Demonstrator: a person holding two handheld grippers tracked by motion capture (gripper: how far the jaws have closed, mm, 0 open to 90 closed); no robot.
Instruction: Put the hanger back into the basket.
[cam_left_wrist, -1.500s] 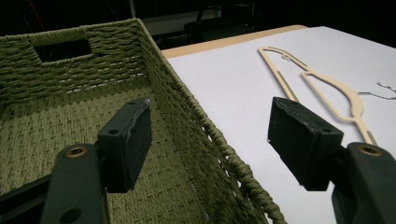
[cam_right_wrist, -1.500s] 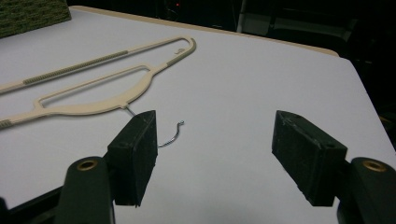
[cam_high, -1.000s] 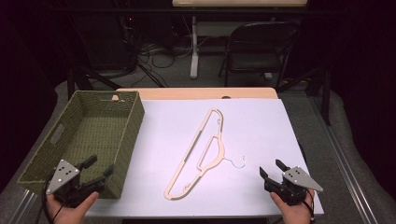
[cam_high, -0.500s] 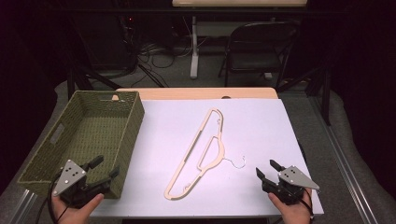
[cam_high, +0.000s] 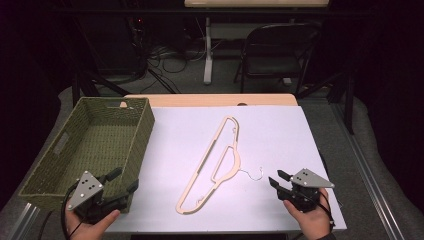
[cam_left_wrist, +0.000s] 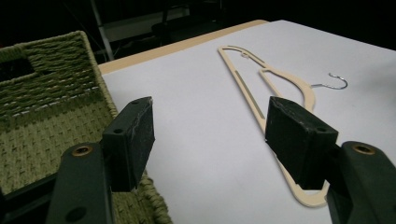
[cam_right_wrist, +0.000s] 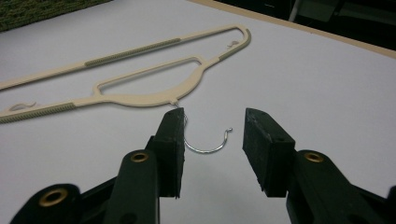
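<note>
Hanger (cam_high: 215, 165) — cream plastic with a wire hook (cam_right_wrist: 205, 140) — lay flat on the white table (cam_high: 280, 135), slanting from the far middle toward the near edge, just right of the woven green basket (cam_high: 95, 145). Right gripper (cam_high: 277, 182) sat low by the hook; its jaws had just been closing, the hook between them but untouched. Left gripper (cam_high: 124, 182) hung spread wide over the basket's near corner, apart from the hanger.

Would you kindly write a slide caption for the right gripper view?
Right gripper, jaws just closing but open, framing the thin metal hook of a flat cream plastic hanger on the white table.
</note>
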